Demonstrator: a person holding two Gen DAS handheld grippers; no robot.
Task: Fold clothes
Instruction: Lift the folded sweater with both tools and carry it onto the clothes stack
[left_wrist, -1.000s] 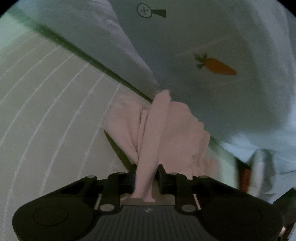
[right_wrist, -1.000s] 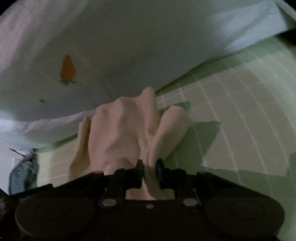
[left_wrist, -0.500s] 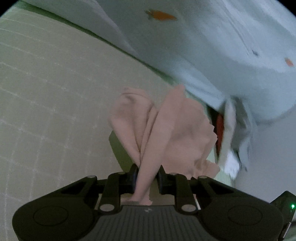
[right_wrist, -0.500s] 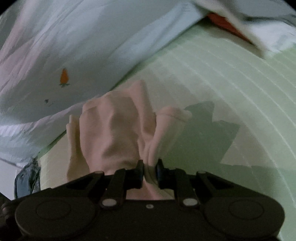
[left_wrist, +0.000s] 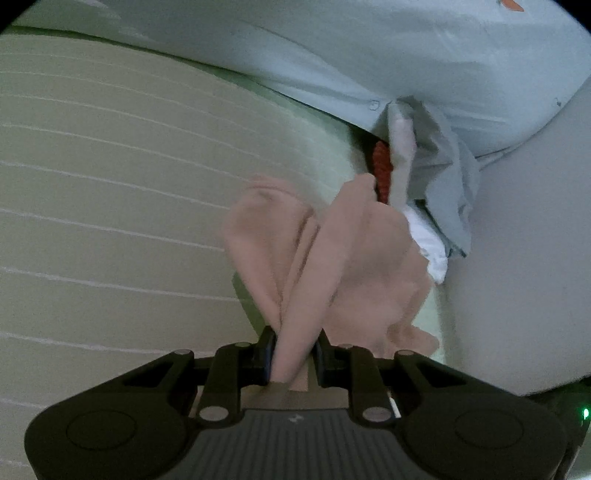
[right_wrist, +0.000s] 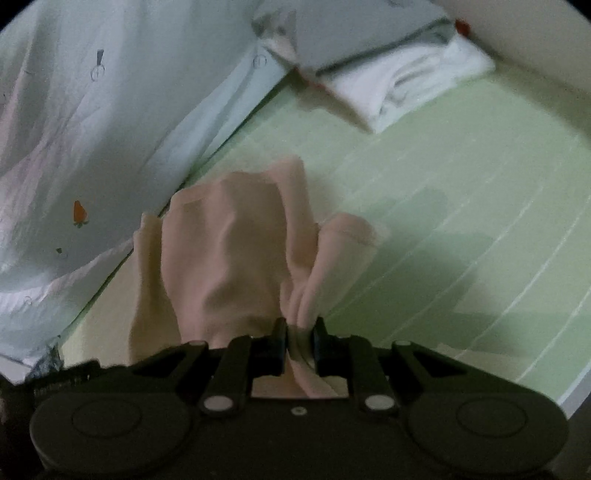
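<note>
A small pale pink garment (left_wrist: 332, 258) hangs bunched in front of my left gripper (left_wrist: 293, 350), which is shut on a fold of it. The right wrist view shows the same pink garment (right_wrist: 229, 251) draped ahead of my right gripper (right_wrist: 300, 336), also shut on its fabric. The cloth is held off the green striped bed sheet (right_wrist: 461, 221) and casts a shadow on it. How the garment's far edges lie is hidden by its own folds.
A pale blue quilt with carrot prints (right_wrist: 110, 129) lies bunched along one side of the bed. A stack of folded clothes, white (right_wrist: 406, 85) and grey-blue with a red piece (left_wrist: 382, 170), sits near the wall (left_wrist: 524, 240).
Both grippers swung with the pink garment away from the quilt toward the folded stack by the wall. Both grips stayed shut.
</note>
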